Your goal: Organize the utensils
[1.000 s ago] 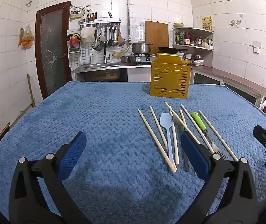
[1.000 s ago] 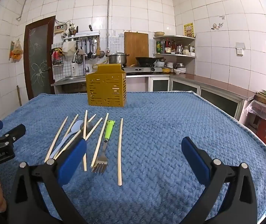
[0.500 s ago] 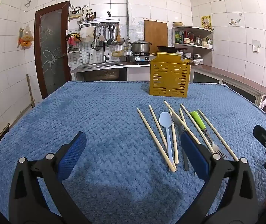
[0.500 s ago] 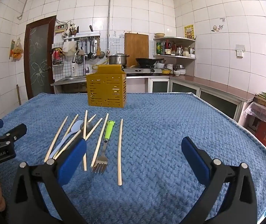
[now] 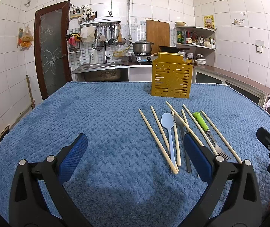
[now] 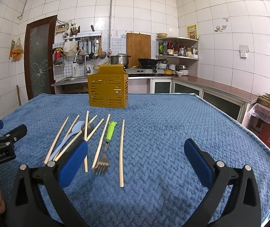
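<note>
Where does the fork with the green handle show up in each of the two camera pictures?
Left wrist view: the fork lies right of centre, beyond this gripper's right finger, among the chopsticks.
Right wrist view: the fork lies left of centre, tines toward the camera.
Shared landmark: the yellow slotted holder stands behind it in both.

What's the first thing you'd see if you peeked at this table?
A yellow slotted utensil holder stands at the far side of the fuzzy blue tablecloth. In front of it lie scattered wooden chopsticks, a green-handled fork and a pale blue spoon. Both grippers hover near, jaws wide open.
</note>
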The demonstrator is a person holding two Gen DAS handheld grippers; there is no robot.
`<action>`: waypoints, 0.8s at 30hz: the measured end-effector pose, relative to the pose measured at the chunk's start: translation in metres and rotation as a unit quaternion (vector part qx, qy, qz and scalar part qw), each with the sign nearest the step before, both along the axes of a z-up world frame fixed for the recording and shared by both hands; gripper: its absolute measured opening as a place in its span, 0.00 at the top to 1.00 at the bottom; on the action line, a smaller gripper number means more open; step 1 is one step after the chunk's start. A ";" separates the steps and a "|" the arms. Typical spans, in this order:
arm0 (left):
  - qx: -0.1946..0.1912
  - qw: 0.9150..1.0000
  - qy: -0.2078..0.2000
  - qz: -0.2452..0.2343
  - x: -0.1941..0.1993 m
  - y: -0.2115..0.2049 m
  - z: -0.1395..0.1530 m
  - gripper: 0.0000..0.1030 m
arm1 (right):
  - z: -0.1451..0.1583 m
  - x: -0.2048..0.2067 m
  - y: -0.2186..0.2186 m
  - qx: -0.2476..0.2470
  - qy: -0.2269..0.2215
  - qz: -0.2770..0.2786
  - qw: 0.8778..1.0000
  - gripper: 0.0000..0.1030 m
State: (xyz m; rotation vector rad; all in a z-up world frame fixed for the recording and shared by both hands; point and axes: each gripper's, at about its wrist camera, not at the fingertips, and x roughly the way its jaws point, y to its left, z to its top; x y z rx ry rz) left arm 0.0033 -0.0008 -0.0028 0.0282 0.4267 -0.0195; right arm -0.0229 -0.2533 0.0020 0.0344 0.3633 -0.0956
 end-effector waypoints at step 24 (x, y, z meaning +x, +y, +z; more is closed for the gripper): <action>0.000 1.000 0.002 0.000 0.001 -0.001 -0.001 0.05 | 0.000 -0.001 0.001 -0.001 -0.001 -0.001 1.000 0.04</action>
